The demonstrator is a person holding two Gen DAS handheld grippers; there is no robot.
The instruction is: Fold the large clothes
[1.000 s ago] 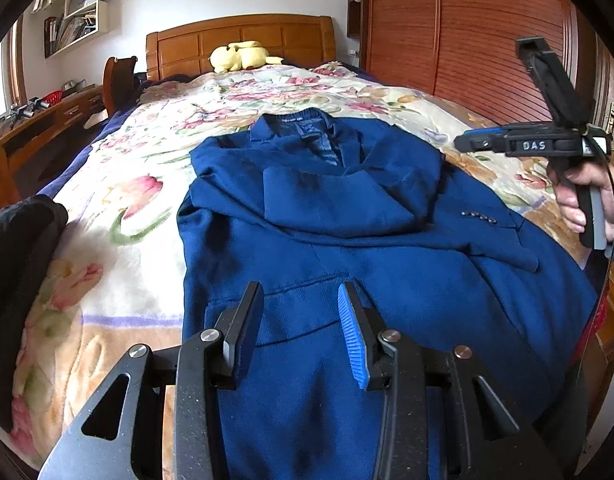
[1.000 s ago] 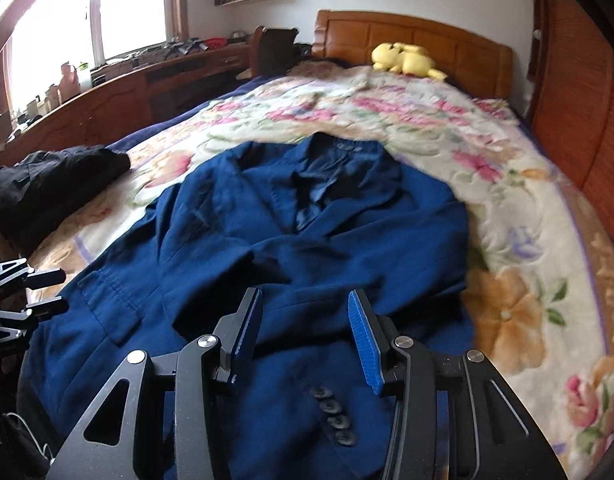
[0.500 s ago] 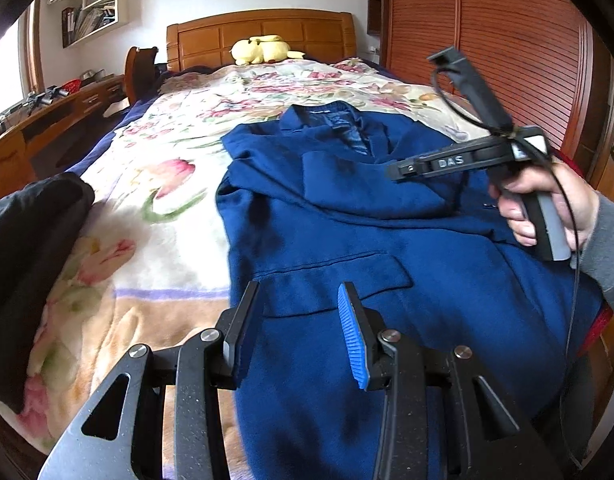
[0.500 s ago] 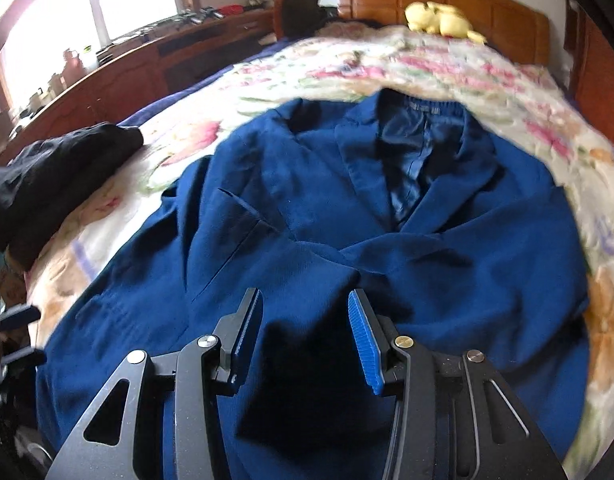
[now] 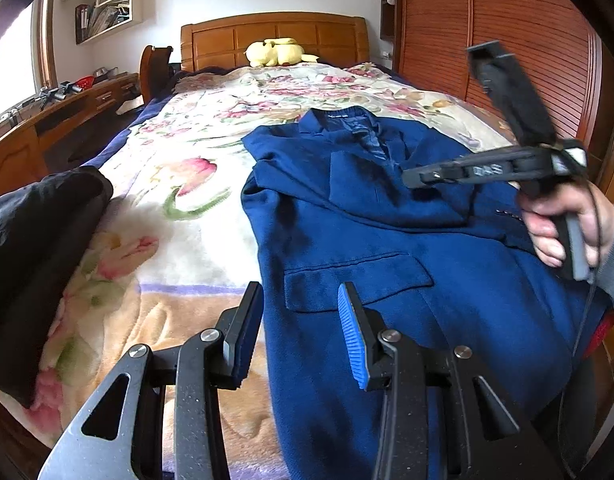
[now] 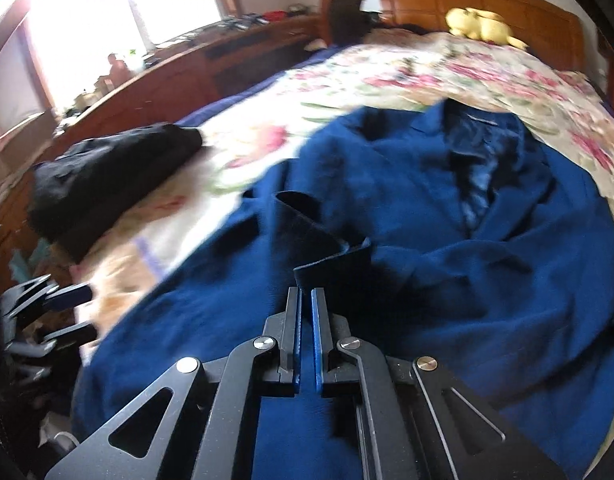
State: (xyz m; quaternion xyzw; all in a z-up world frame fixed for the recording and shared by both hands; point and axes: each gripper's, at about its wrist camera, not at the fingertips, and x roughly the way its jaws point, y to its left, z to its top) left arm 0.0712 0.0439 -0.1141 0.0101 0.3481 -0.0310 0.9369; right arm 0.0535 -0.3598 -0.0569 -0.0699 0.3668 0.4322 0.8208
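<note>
A dark blue jacket (image 5: 387, 240) lies face up on the flowered bedspread (image 5: 167, 208), collar toward the headboard. My left gripper (image 5: 299, 320) is open and empty, low over the jacket's left hem near a pocket flap (image 5: 355, 280). My right gripper (image 6: 305, 300) is shut on a raised fold of the jacket's sleeve cuff (image 6: 319, 240) and lifts it above the jacket (image 6: 487, 260). In the left wrist view the right gripper (image 5: 411, 178) is held by a hand over the jacket's middle. The left gripper shows at the left edge of the right wrist view (image 6: 71, 312).
A black garment (image 5: 35, 248) lies bunched at the bed's left edge, also in the right wrist view (image 6: 107, 184). A yellow plush toy (image 5: 275, 52) sits by the wooden headboard (image 5: 275, 36). A wooden desk (image 5: 47, 128) runs along the left; a wardrobe (image 5: 507, 48) stands right.
My right gripper has closed on the jacket's sleeve cuff and lifted it, moving left over the jacket. My left gripper stays open and has shifted toward the jacket's left edge.
</note>
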